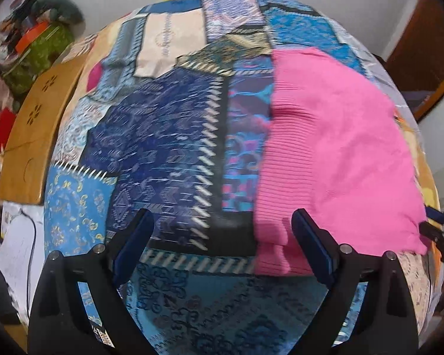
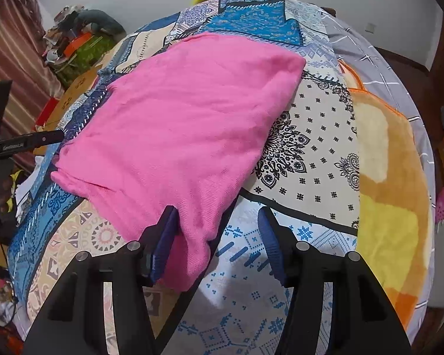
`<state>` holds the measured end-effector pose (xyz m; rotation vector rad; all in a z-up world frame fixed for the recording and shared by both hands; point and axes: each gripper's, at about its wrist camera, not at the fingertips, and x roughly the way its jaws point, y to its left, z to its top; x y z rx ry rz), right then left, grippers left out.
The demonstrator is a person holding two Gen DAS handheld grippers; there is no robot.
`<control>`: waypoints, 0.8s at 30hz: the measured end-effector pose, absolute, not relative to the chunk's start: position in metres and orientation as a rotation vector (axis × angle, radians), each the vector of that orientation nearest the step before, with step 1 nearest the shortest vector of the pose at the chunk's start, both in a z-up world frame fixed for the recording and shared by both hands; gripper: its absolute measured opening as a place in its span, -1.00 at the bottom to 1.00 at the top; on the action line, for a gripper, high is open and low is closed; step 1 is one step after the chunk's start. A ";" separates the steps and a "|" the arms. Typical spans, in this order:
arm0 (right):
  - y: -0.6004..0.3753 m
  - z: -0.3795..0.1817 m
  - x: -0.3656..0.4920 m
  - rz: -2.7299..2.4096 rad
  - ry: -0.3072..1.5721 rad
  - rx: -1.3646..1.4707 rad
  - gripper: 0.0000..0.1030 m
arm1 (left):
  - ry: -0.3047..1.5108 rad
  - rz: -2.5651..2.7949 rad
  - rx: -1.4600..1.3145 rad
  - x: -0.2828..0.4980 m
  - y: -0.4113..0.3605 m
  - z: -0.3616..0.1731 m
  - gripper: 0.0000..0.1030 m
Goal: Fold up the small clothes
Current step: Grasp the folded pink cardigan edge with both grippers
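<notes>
I am looking at the pink knit garment (image 2: 180, 124) lying folded on the patchwork bedspread (image 1: 168, 136). My left view is showing its ribbed hem (image 1: 284, 153) running down the near side, which the right view is not giving me. The left gripper (image 1: 222, 236) is standing wide open with nothing in it, its right pad just beside the hem's lower corner. The right gripper (image 2: 217, 233) is also gaping wide; a corner of the garment is lying between the fingers against the left pad, unpinched. Only the right view is catching the orange and yellow blanket (image 2: 396, 183); only the left is showing the wooden bed board (image 1: 35, 136).
</notes>
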<state>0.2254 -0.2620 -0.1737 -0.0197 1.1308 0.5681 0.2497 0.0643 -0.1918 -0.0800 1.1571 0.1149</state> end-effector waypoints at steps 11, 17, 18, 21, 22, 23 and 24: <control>-0.251 -0.145 0.204 0.595 1.090 -0.070 0.14 | 1.118 -0.043 0.139 0.219 0.004 -0.179 0.84; -0.236 -0.137 0.190 0.625 1.085 -0.097 0.28 | 1.124 -0.093 0.192 0.203 -0.013 -0.183 0.84; -0.234 -0.138 0.188 0.627 1.084 -0.104 0.38 | 1.125 -0.100 0.200 0.201 -0.015 -0.185 0.84; -0.224 -0.145 0.181 0.644 1.091 -0.139 0.39 | 1.133 -0.104 0.229 0.200 -0.022 -0.192 0.84; -0.221 -0.149 0.180 0.648 1.101 -0.150 0.39 | 1.132 -0.106 0.247 0.200 -0.024 -0.195 0.84; -0.218 -0.154 0.179 0.650 1.109 -0.158 0.39 | 1.122 -0.109 0.254 0.202 -0.026 -0.197 0.84; -0.217 -0.156 0.179 0.649 1.111 -0.162 0.39 | 1.115 -0.112 0.257 0.203 -0.027 -0.197 0.84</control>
